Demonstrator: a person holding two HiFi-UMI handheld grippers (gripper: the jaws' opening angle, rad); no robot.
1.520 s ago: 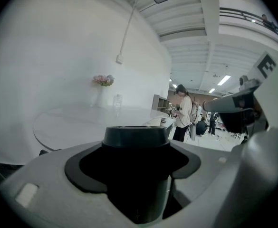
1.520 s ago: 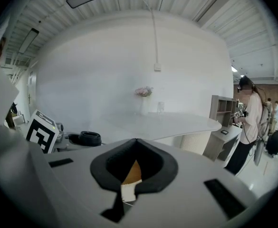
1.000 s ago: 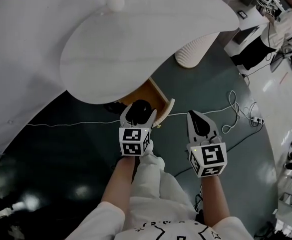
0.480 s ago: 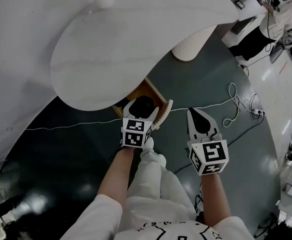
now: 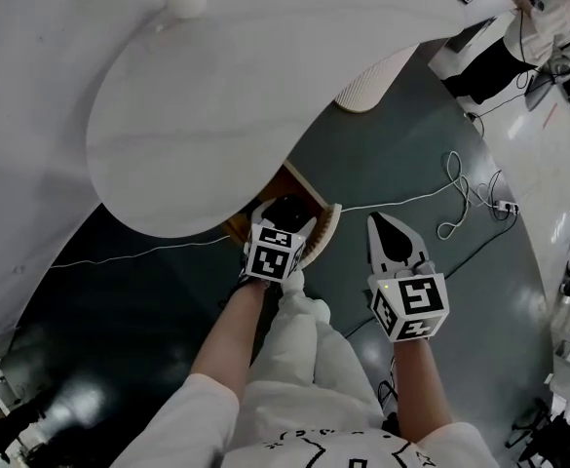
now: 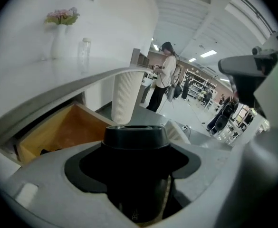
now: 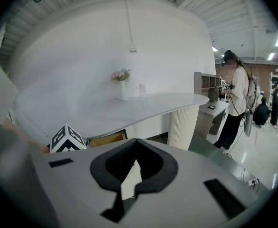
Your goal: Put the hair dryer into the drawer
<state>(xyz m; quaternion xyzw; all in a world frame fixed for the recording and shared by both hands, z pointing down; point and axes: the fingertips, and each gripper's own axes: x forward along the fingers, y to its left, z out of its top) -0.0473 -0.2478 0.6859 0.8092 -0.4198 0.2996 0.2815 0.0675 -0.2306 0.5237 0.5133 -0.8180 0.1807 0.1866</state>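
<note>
Head view gives me the white counter [image 5: 216, 96] overhanging the open wooden drawer [image 5: 299, 191]; my left gripper [image 5: 286, 220] hangs just over that drawer, jaws wide and clamped on the black dryer [image 5: 283, 209], which sits above the drawer's mouth; my right gripper [image 5: 386, 237], right of the drawer, has jaws pressed together, empty.

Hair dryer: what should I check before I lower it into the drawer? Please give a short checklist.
1. Hair dryer gripped between the left gripper's jaws: ok.
2. Drawer pulled open under the table: ok.
3. Hair dryer fully over the drawer opening: cannot tell.
4. Free room inside the drawer: cannot tell, most of it is hidden.
5. Right gripper empty and apart from the drawer: ok.
</note>
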